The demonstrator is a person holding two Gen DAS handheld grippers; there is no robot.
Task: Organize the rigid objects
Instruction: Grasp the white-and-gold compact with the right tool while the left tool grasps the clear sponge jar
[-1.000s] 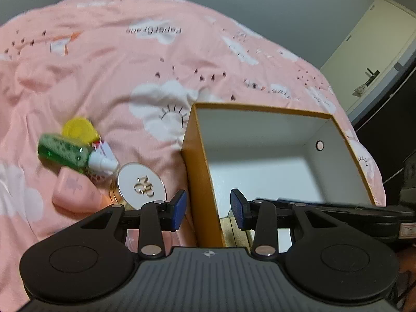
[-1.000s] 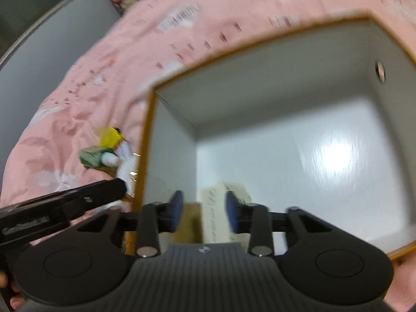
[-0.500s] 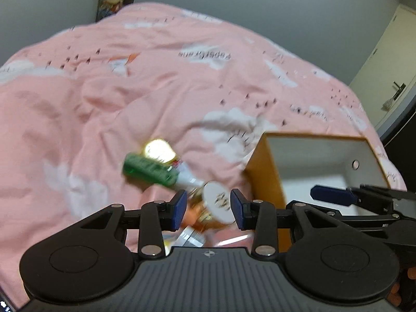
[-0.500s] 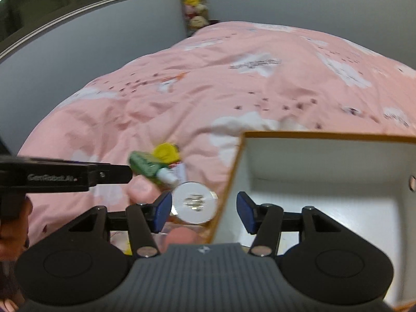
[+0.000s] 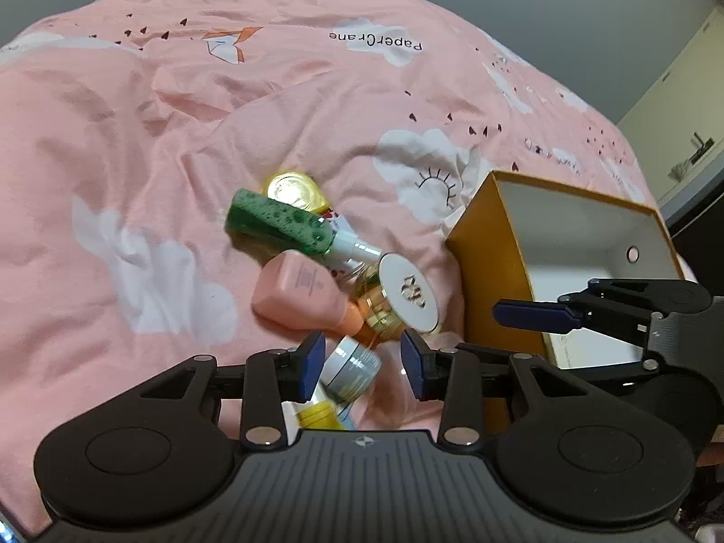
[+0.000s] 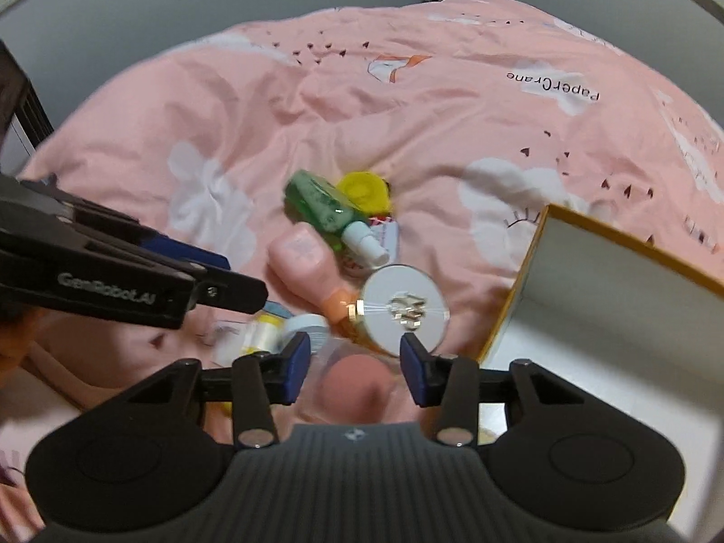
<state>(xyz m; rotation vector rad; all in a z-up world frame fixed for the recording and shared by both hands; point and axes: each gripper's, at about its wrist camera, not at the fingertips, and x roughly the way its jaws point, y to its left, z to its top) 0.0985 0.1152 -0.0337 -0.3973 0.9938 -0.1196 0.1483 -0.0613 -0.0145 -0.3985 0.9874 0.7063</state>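
The left gripper (image 5: 362, 364) hangs low in the middle of its view, jaws part-spread with nothing pinched; a small grey-lidded jar (image 5: 353, 369) lies on the bedding just past the blue pads, not touched. The right gripper (image 6: 355, 369) sits the same way at the bottom of its own view. Its jaws have just been closing a little, yet nothing is between them but bedding and a blurred pink shape I cannot identify.

Out from the claws, the heap sits mid-frame on the pink duvet (image 5: 135, 135): a gold jar with a round white lid (image 5: 409, 292) nearest the box, a pink bottle (image 5: 303, 292) touching it on the left, a green bottle (image 5: 283, 221) lying across above that, and a yellow cap (image 5: 294, 188) at the far end. The orange box (image 5: 488, 267) stands open at the right edge of the heap, white inside. Its floor is mostly hidden, so I cannot tell what is already in it.

The step looks like picking the next item from the heap. Done well, I'd say the right claw should take the white-lidded jar, since it is closest to the box. Spread wider first, because that lid looks broader than the present gap. Come down over the gold body, not the flat lid, and lift straight so the pink bottle leaning against it doesn't roll. The left claw could take the small jar under it.
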